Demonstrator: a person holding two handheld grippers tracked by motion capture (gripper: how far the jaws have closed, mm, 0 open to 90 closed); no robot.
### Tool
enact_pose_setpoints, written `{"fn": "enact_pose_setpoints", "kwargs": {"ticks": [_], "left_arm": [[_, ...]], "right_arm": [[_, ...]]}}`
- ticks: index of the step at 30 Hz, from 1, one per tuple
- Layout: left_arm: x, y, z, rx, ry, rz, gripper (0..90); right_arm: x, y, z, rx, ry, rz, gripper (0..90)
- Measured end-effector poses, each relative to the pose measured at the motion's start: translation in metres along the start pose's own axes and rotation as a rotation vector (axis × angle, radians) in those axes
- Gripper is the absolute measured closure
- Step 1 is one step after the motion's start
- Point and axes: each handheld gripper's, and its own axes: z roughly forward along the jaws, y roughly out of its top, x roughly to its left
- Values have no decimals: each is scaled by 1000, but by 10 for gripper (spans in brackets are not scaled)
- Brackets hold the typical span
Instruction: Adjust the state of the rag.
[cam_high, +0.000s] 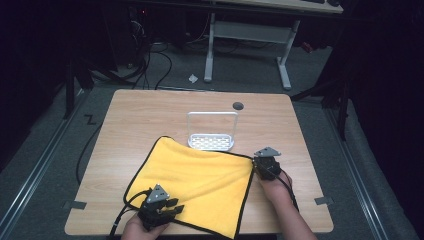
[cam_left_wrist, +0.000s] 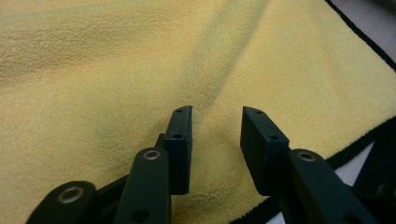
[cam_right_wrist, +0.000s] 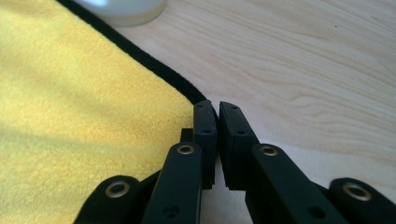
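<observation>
**High view: yellow cloth on the table, a gripper at two corners**

We see the yellow cloth (cam_high: 195, 182) spread on the table (cam_high: 130, 120), its near corner cut off by the frame.

Left gripper view: the left gripper (cam_left_wrist: 215, 140) hovers parted over the cloth (cam_left_wrist: 116, 70), gripping nothing.

Right gripper view: the right gripper (cam_right_wrist: 217, 126) is nearly closed at the cloth's black-edged corner (cam_right_wrist: 70, 116); we cannot tell whether it pinches the hem. No writing is legible.

We see a yellow cloth (cam_high: 195, 180) with a thin black border lying spread out on the wooden desk (cam_high: 125, 125), turned at a slant so one corner points away from us and its near edge reaches the desk's front edge. Its fleecy surface lies mostly flat, with a few soft ripples running across it.
</observation>
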Motion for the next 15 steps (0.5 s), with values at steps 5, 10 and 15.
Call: {"fn": "enact_pose_setpoints", "kwargs": {"ticks": [5, 10, 15], "left_arm": [[24, 18, -21, -97, 145, 75, 588], [82, 16, -18, -4, 289, -62, 667], [54, 4, -17, -7, 152, -49, 688]], "right_arm": [[17, 1, -30, -68, 56, -38, 774], [66, -26, -55, -45, 211, -152, 758], [63, -34, -54, 18, 179, -164, 745]]}}
